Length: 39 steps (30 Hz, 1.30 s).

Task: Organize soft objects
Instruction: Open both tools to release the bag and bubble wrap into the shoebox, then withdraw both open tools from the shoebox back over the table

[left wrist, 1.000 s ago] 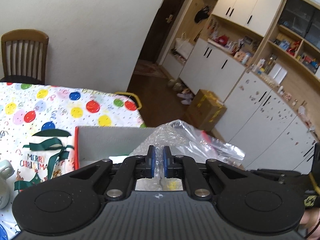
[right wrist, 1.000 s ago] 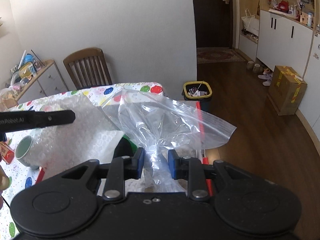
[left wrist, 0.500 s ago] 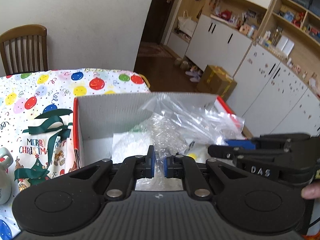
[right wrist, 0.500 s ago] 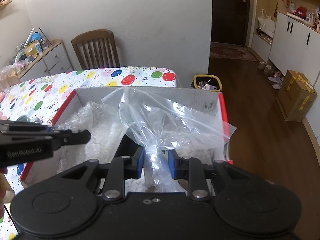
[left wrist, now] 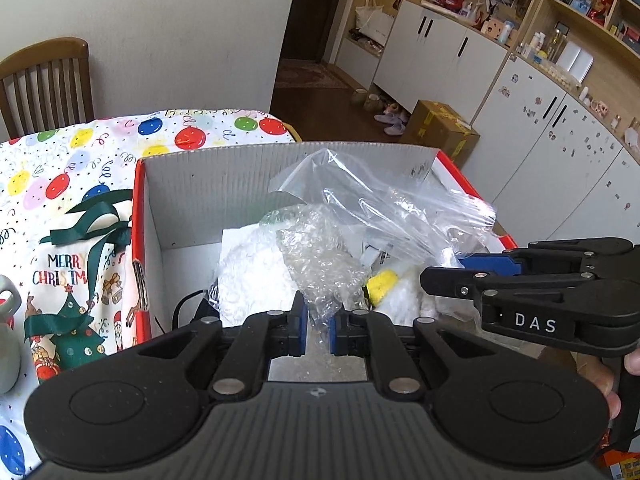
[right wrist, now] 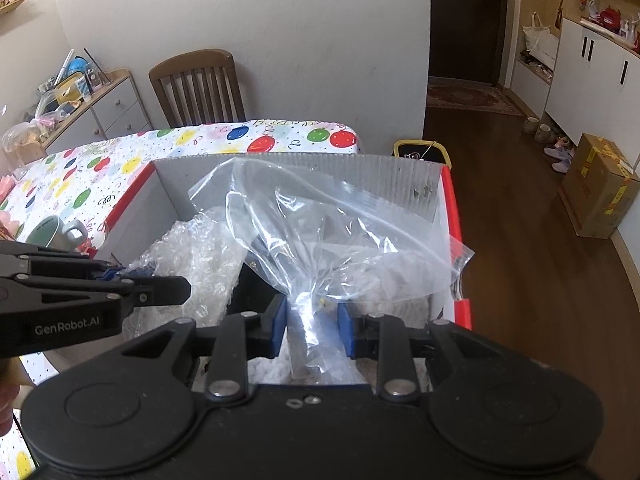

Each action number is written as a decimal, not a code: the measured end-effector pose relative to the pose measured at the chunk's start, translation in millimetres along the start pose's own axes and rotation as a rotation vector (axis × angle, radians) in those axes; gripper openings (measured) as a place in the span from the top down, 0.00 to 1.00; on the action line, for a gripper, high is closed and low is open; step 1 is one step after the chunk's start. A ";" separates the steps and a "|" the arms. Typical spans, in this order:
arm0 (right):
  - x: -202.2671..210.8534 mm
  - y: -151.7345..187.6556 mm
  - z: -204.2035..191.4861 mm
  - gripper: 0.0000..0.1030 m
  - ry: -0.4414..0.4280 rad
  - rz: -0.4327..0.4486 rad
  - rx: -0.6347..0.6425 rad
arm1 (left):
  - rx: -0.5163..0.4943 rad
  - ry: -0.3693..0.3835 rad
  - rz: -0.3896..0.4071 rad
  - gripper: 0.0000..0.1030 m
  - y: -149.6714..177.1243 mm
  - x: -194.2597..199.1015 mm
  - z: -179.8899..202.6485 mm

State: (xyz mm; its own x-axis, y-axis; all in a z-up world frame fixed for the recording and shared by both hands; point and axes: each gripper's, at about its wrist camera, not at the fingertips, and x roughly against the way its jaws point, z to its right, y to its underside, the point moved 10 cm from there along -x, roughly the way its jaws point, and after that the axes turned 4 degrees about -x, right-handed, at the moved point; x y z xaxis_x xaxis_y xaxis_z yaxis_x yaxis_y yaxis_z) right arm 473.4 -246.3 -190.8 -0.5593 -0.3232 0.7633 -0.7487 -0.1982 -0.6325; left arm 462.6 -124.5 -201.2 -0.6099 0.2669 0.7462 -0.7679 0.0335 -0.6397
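Brightness: even indoor daylight, both views well lit.
Glare: white highlights on the clear plastic bag (right wrist: pixel 340 232) and the bubble wrap (left wrist: pixel 320 256).
Shadows: soft; the doorway (right wrist: pixel 464 20) is dark.
Distortion: strong fisheye bend; the cupboards (left wrist: pixel 540 128) curve, corners go black.
Focus: sharp throughout, no motion blur.

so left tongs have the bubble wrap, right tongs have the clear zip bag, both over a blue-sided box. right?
Not quite: the box has red sides, not blue, clear in the right wrist view. The rest stands: the left tongs have the bubble wrap and the right tongs have the clear zip bag, both over the box.
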 end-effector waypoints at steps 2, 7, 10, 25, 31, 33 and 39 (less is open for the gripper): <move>0.6 1.9 1.3 0.72 -0.002 -0.005 -0.002 | -0.002 -0.004 -0.011 0.87 2.1 -1.0 0.9; 5.2 6.2 4.4 0.70 -0.005 -0.008 -0.006 | -0.007 -0.001 -0.014 0.63 6.0 0.8 4.8; 10.5 8.2 4.7 0.61 -0.003 0.000 -0.005 | -0.006 0.000 0.012 0.33 5.4 5.4 7.7; 57.3 2.4 1.1 0.28 -0.021 0.081 0.007 | -0.037 -0.024 0.114 0.27 6.7 55.0 15.7; 79.9 0.7 -10.3 0.18 -0.044 0.117 -0.002 | -0.014 -0.027 0.159 0.22 10.6 86.3 11.7; 87.5 1.4 -16.7 0.15 -0.054 0.131 -0.002 | -0.006 -0.025 0.178 0.20 11.5 98.1 8.5; 110.0 2.4 -47.3 0.08 -0.092 0.165 0.022 | 0.018 -0.025 0.214 0.18 20.2 132.3 -5.3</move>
State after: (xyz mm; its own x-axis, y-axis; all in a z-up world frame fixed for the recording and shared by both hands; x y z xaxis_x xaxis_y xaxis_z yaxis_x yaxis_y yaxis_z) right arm 393.2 -238.5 -102.1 -0.6382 -0.4357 0.6347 -0.6413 -0.1553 -0.7514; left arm 367.4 -83.5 -116.4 -0.7640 0.2422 0.5980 -0.6235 -0.0391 -0.7808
